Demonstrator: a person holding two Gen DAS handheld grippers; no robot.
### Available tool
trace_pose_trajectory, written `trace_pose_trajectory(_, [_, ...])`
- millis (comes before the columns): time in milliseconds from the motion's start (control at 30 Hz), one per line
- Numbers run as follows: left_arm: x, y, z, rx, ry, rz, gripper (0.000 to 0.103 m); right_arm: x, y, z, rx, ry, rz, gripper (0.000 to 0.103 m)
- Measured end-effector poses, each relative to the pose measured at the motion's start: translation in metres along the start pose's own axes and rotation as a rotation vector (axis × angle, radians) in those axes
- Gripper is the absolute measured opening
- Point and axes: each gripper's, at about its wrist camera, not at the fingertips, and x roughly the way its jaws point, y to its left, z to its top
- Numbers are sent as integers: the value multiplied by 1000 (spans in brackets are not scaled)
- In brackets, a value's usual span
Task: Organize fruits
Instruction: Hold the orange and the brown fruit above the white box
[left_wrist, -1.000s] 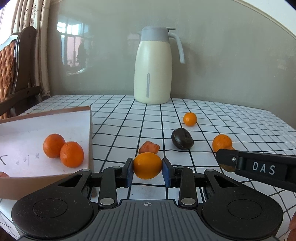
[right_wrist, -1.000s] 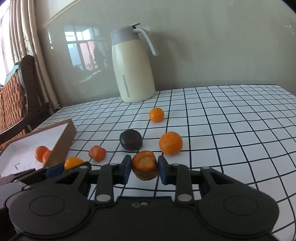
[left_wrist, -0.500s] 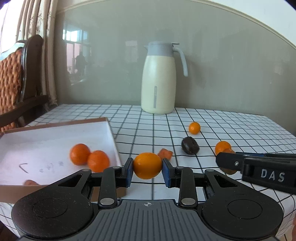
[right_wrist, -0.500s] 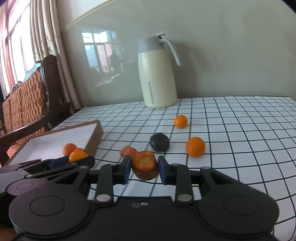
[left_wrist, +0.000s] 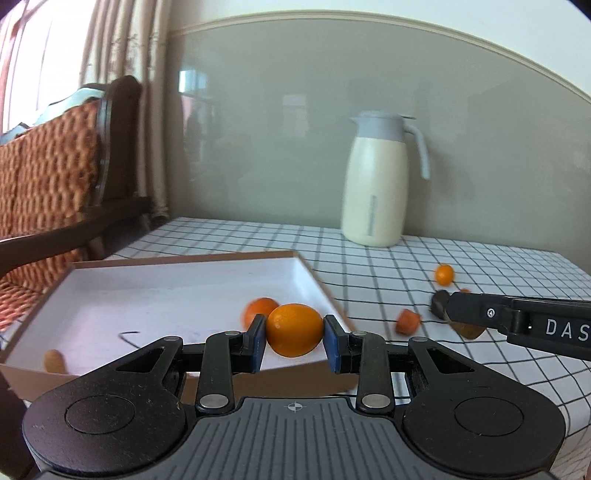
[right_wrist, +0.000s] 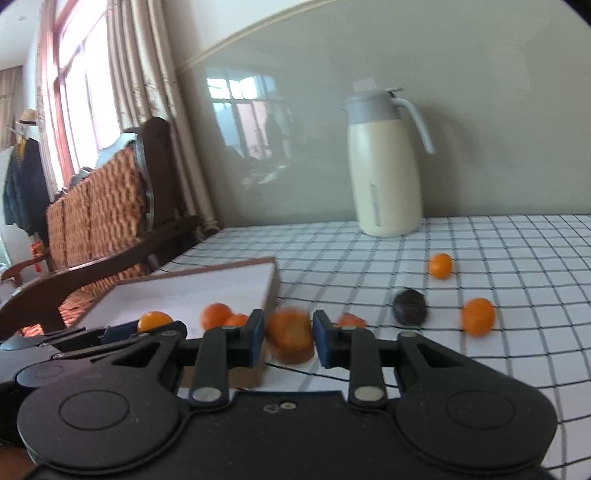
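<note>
My left gripper (left_wrist: 294, 332) is shut on a smooth orange fruit (left_wrist: 294, 329), held over the near right part of the shallow white box (left_wrist: 166, 291). Another orange (left_wrist: 260, 308) lies in the box just behind it. My right gripper (right_wrist: 289, 338) is shut on a brownish-orange fruit piece (right_wrist: 290, 338), just right of the box's corner (right_wrist: 271, 291). In that view, the left gripper's orange (right_wrist: 154, 321) and two oranges in the box (right_wrist: 216, 314) show at left. On the checked cloth lie a small orange (right_wrist: 440, 265), a larger orange (right_wrist: 478, 316), a dark fruit (right_wrist: 410, 306) and an orange piece (left_wrist: 407, 320).
A cream jug with a grey lid and handle (left_wrist: 376, 181) stands at the table's back by the wall. A wooden chair with a woven back (right_wrist: 99, 206) stands left of the table. The right gripper's black finger (left_wrist: 517, 325) crosses the left wrist view at right.
Both grippers have risen and swung left toward the box, each still holding its fruit. The left gripper's orange has gone from over the cloth to over the box.
</note>
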Motion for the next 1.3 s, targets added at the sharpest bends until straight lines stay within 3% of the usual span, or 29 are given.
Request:
trace_pose_trajectory(167, [-1,21,-1,-29,-10,40,33,13,20,4,-21,-31,25,15])
trace_pose_trajectory(233, [8,27,-3,-32,-19,88,33,37,26,3,-65,-51,-20,15])
trace_pose_trajectory(300, [21,29,-9,-14,-20,139,33,65,15,-7,-17,5,-45,15])
trace_pose_trajectory(367, [29,42,-10,-80,28,142,33,69,5,-11,79,19,-42,15])
trace_pose_trajectory(400, [27,46,-10,-75,7,163,33,68,6,-8,80,18,-13,14])
trace_pose_trajectory(467, [30,49,-10,-35,-2,190,33,60,10,-10,-1,-16,-34,17])
trace_pose_trajectory(633, [31,57,-4,-66,-1,170,33,46,-10,-25,-18,59,-41,24])
trace_pose_trajectory(800, [26,58,-3,-64,-14,158,33,35,-9,-39,-83,102,-52,24])
trace_pose_trajectory(1033, [25,59,-4,-80,-11,160,33,28,-6,-47,-164,82,-117,39])
trace_pose_trajectory(1300, [23,54,-3,-78,-17,156,33,28,-18,-52,-129,117,-140,32])
